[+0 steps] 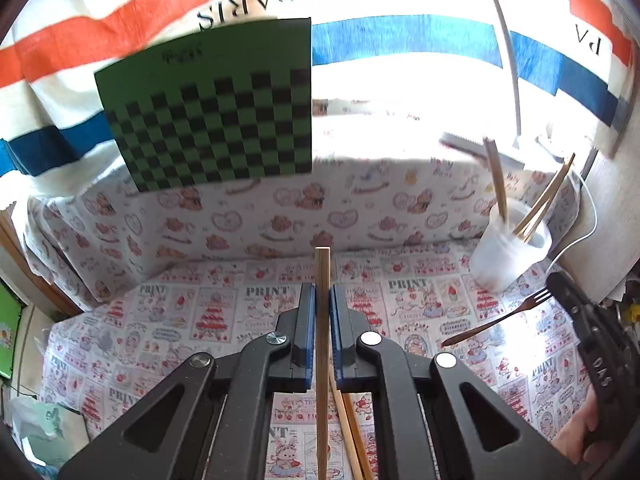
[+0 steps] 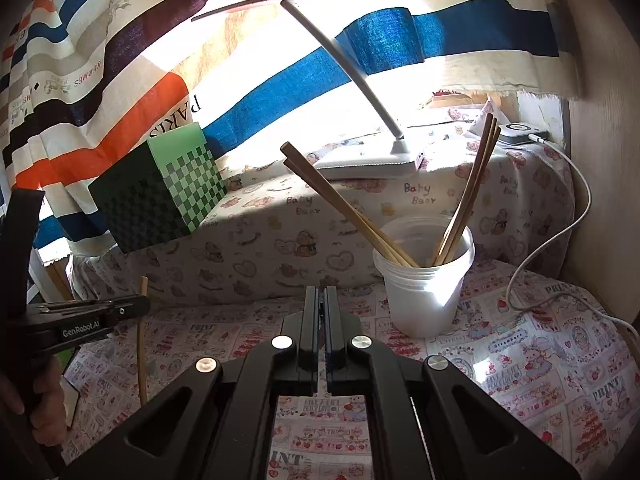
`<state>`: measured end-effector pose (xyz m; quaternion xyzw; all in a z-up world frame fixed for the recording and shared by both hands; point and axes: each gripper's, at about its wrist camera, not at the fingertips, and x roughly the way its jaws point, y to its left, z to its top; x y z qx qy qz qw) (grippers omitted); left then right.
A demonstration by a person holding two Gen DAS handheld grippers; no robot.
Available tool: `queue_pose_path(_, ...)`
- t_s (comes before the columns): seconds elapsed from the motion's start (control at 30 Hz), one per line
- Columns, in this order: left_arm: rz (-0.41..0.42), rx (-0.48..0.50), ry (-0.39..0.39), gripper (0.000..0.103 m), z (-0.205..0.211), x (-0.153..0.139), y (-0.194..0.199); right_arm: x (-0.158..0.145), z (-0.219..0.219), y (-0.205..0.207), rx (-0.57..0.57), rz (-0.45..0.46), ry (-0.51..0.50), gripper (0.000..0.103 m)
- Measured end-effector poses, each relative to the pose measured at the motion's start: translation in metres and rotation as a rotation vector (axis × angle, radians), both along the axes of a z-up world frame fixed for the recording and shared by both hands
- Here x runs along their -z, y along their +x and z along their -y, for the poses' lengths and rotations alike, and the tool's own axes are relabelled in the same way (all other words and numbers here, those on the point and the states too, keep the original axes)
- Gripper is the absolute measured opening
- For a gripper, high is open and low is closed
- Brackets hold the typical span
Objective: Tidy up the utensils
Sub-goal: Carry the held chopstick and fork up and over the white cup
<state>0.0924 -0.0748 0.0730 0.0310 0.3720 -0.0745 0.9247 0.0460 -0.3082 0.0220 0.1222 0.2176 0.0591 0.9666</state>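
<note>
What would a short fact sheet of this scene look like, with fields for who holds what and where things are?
left gripper: shut on one wooden chopstick, held upright above the table
right gripper: shut, nothing between its fingers
white cup: stands on the patterned tablecloth, holds several chopsticks leaning apart
fork: lies on the cloth near the cup
loose chopsticks: lie on the cloth under the left gripper
green checkered box: on the ledge behind
desk lamp: on the ledge
</note>
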Motion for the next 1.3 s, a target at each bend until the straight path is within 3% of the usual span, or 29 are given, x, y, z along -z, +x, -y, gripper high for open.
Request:
queue_pose_path(0.17,0.129,-0.027,-0.038,0.006,-0.02,-0.045,-0.025,-0.004,0.004,-0.003,-0.002,0.024,0.014,0.003)
queue_pose_path(0.3,0.203,-0.042,-0.053,0.006,-0.023,-0.06,-0.036,-0.008,0.005,-0.008,-0.008,0.05,0.019,0.003)
queue_pose_path(0.6,0.323,0.055,-0.184,0.006,-0.011,-0.088,-0.045,-0.021,0.02,-0.003,0.012,0.011,-0.034,0.002)
queue_pose_path(0.73,0.371,0.136,-0.242,0.006,0.008,-0.107,-0.047,-0.054,0.03,-0.005,0.051,0.049,-0.084,0.002)
queue_pose_path(0.83,0.402,0.184,-0.238,0.006,0.033,-0.128,-0.046,-0.08,0.039,-0.003,0.071,0.062,-0.095,0.002)
queue_pose_path(1.0,0.429,0.309,-0.227,0.006,0.084,-0.164,-0.052,-0.112,0.057,0.018,0.155,-0.01,-0.134,0.002)
queue_pose_path(1.2,0.478,0.384,-0.185,0.006,0.13,-0.171,-0.061,-0.114,0.085,0.031,0.209,0.011,-0.105,0.002)
queue_pose_path(1.3,0.536,0.385,-0.177,0.006,0.146,-0.161,-0.056,-0.103,0.102,0.038,0.206,0.021,-0.007,0.002)
